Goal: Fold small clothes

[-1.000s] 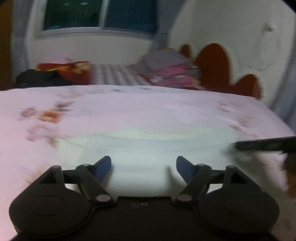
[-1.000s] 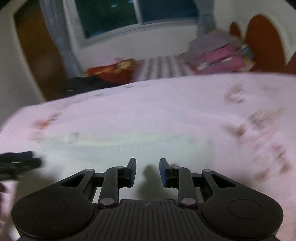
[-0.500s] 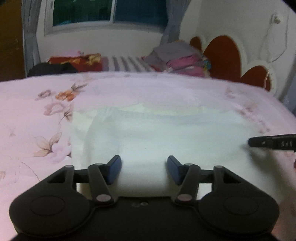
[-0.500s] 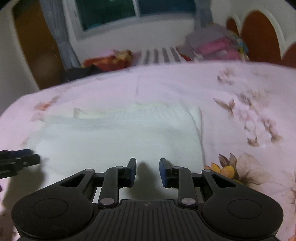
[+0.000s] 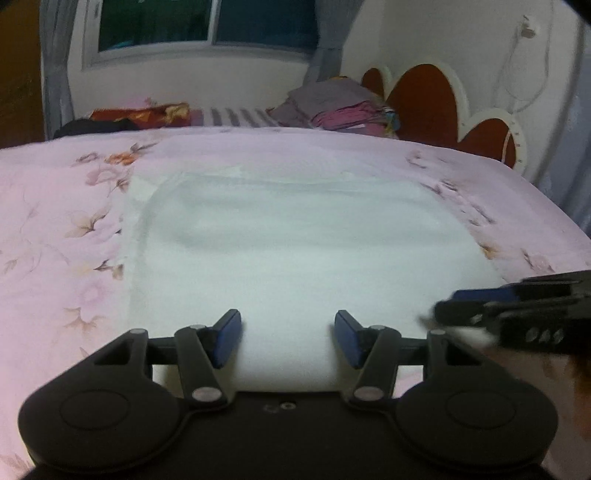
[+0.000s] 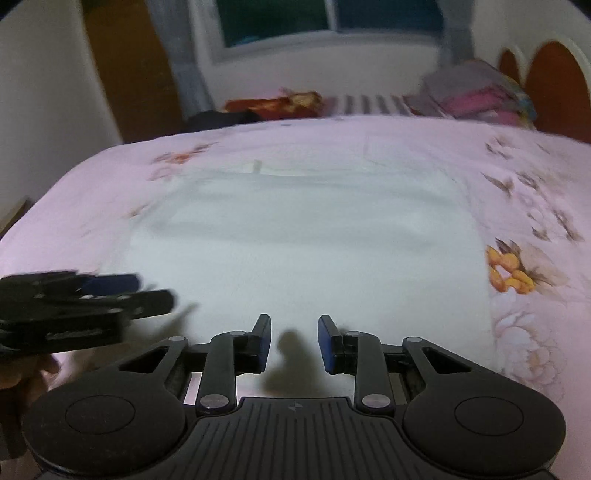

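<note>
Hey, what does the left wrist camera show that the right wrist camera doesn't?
Only the left wrist view shows a white cord hanging on the wall beside the headboard. Only the right wrist view shows a bright orange flower printed on the sheet and a brown door. Both show the white garment spread flat, the window, the stacked clothes, and both grippers open above the cloth.

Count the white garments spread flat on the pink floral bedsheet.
1. A single white cloth garment lies flat mid-bed on the pink floral bedsheet, just ahead of both grippers. Its far edge looks layered, so something small could be hidden beneath.
</note>
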A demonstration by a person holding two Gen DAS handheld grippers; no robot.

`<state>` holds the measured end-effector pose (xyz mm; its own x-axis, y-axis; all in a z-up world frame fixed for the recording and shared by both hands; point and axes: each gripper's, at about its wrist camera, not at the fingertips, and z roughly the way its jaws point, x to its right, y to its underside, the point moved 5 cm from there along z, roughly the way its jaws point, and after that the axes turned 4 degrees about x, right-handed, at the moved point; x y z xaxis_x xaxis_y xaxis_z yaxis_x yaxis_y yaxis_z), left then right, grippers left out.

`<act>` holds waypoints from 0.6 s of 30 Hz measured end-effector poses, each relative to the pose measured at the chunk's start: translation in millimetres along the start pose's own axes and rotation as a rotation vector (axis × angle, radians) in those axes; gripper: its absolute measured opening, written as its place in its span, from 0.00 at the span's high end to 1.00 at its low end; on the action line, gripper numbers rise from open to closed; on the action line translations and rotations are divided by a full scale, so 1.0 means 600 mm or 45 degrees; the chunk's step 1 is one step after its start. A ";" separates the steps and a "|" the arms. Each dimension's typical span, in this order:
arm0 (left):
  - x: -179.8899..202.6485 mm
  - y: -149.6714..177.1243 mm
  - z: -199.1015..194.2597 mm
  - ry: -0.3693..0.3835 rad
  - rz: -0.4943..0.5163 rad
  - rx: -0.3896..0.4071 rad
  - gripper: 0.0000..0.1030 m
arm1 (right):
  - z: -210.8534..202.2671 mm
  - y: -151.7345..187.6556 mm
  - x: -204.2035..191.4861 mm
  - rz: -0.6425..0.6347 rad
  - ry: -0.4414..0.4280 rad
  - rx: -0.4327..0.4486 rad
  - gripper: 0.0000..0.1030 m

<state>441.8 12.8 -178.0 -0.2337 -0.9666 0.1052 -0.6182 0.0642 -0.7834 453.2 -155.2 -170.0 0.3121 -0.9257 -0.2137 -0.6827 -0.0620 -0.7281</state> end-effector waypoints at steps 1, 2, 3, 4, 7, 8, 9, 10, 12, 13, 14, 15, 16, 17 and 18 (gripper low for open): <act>0.012 0.004 -0.001 0.001 0.015 0.002 0.47 | 0.001 0.003 -0.010 -0.006 -0.019 -0.009 0.74; 0.019 0.004 0.002 0.005 0.020 -0.007 0.47 | 0.003 0.007 -0.017 -0.003 -0.037 -0.016 0.74; 0.027 0.008 0.002 -0.007 0.020 -0.011 0.47 | 0.004 0.011 -0.019 0.000 -0.045 -0.026 0.74; 0.034 0.012 0.004 -0.013 0.019 -0.019 0.51 | 0.011 0.013 -0.023 -0.001 -0.047 -0.041 0.74; 0.031 0.021 0.021 -0.036 0.002 -0.068 0.49 | 0.020 0.020 -0.023 0.019 -0.032 -0.062 0.74; 0.029 0.025 0.020 -0.037 0.000 -0.070 0.49 | 0.023 0.022 -0.024 0.022 -0.031 -0.068 0.74; 0.028 0.028 0.019 -0.051 0.025 -0.070 0.49 | 0.023 0.023 -0.025 0.017 -0.033 -0.067 0.74; 0.027 0.030 0.016 -0.070 0.045 -0.068 0.49 | 0.021 0.025 -0.024 0.012 -0.028 -0.065 0.74; 0.013 0.033 0.005 -0.090 0.042 -0.059 0.48 | 0.012 0.030 -0.013 0.028 -0.015 -0.059 0.74; 0.003 0.036 -0.001 -0.109 0.039 -0.059 0.48 | 0.003 0.036 -0.005 0.032 0.006 -0.053 0.74; -0.006 0.038 -0.007 -0.125 0.036 -0.059 0.48 | -0.007 0.040 0.008 0.038 0.037 -0.047 0.74; -0.018 0.040 -0.012 -0.141 0.027 -0.058 0.48 | -0.017 0.047 0.021 0.055 0.059 -0.041 0.74; -0.031 0.043 -0.017 -0.154 0.011 -0.058 0.48 | -0.023 0.048 0.039 0.079 0.085 -0.037 0.74; -0.042 0.045 -0.021 -0.163 -0.002 -0.059 0.48 | -0.031 0.048 0.057 0.096 0.120 -0.030 0.74; -0.050 0.046 -0.025 -0.174 -0.011 -0.057 0.49 | -0.040 0.049 0.073 0.111 0.153 -0.022 0.74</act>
<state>420.2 47.5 -193.7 -0.1257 -0.9917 0.0250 -0.6535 0.0639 -0.7542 431.0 -206.5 -185.5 0.1701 -0.9659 -0.1952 -0.7155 0.0151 -0.6985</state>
